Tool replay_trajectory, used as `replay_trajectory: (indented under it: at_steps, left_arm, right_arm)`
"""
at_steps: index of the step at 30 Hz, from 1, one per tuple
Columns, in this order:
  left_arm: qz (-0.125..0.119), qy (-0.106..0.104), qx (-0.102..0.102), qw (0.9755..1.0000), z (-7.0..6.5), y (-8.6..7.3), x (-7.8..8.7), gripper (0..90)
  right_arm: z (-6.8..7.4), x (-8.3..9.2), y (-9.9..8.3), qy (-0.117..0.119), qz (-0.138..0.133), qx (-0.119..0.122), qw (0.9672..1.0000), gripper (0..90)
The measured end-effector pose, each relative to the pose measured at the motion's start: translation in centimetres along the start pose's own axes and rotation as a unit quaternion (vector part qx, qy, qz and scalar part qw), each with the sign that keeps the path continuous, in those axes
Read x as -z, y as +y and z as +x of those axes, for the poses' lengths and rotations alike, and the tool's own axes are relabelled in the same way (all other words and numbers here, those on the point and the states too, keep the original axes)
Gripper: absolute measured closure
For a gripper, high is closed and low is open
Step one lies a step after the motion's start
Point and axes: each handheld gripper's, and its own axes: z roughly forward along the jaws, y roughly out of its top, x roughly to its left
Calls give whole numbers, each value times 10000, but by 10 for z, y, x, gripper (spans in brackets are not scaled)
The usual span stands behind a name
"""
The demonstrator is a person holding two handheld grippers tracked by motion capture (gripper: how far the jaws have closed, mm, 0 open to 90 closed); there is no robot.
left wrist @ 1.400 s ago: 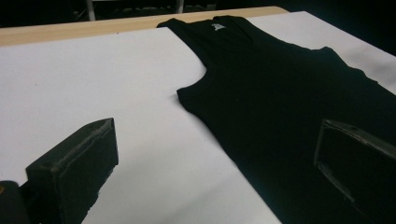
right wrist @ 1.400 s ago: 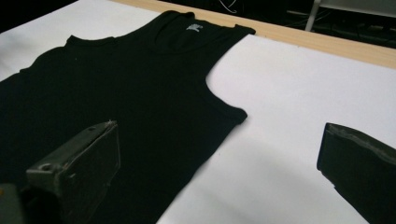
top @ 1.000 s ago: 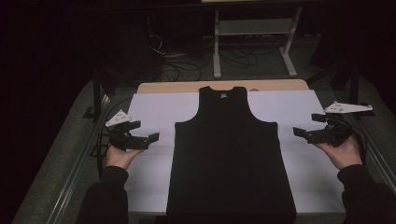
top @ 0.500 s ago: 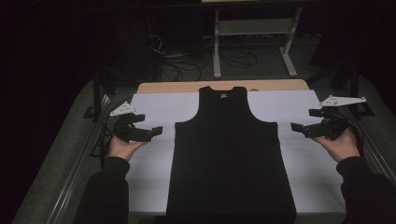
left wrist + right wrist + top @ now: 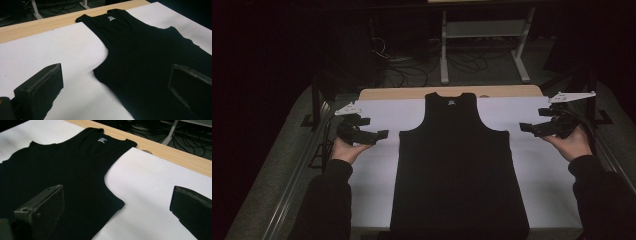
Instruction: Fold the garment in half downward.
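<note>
White paper (image 5: 532, 165) covers the table (image 5: 412, 93), and on it a black tank top (image 5: 459, 165) lies flat in the middle, neck toward the far wooden edge. Both the left gripper (image 5: 377, 134) and the right gripper (image 5: 527, 128) hover beside its armholes with fingers spread wide, touching nothing. Its small white neck label (image 5: 111, 18) is too blurred to read; bare paper is free on both sides of the garment.

A black sleeveless cotton tank top (image 5: 62, 170) lay flat on a white sheet (image 5: 155, 202), its neckline with a small white label (image 5: 101, 139) reaching the pale wooden table edge (image 5: 175, 151). The right gripper (image 5: 117, 212) stood wide apart above the top's armhole, empty. Dark cables (image 5: 197, 136) lay on the floor beyond.
</note>
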Motion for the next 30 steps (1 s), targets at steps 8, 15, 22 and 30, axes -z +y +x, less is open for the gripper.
replay_trajectory:
  at_steps: [8,15,22,30]
  left_arm:
    - [37,-88,50,9999,5,1,-9,0]
    - [189,-138,69,9997,8,-2,-21,0]
    - [245,-176,98,9995,10,-4,-29,0]
    - [320,-223,146,9991,11,-7,-39,0]
  right_arm:
    - [-3,-11,2,30,95,-11,10000,0]
    - [-7,-21,0,35,224,-84,9997,0]
    - [-12,-29,-3,17,285,-159,9995,0]
    - [-14,-39,-6,9,449,-154,9989,0]
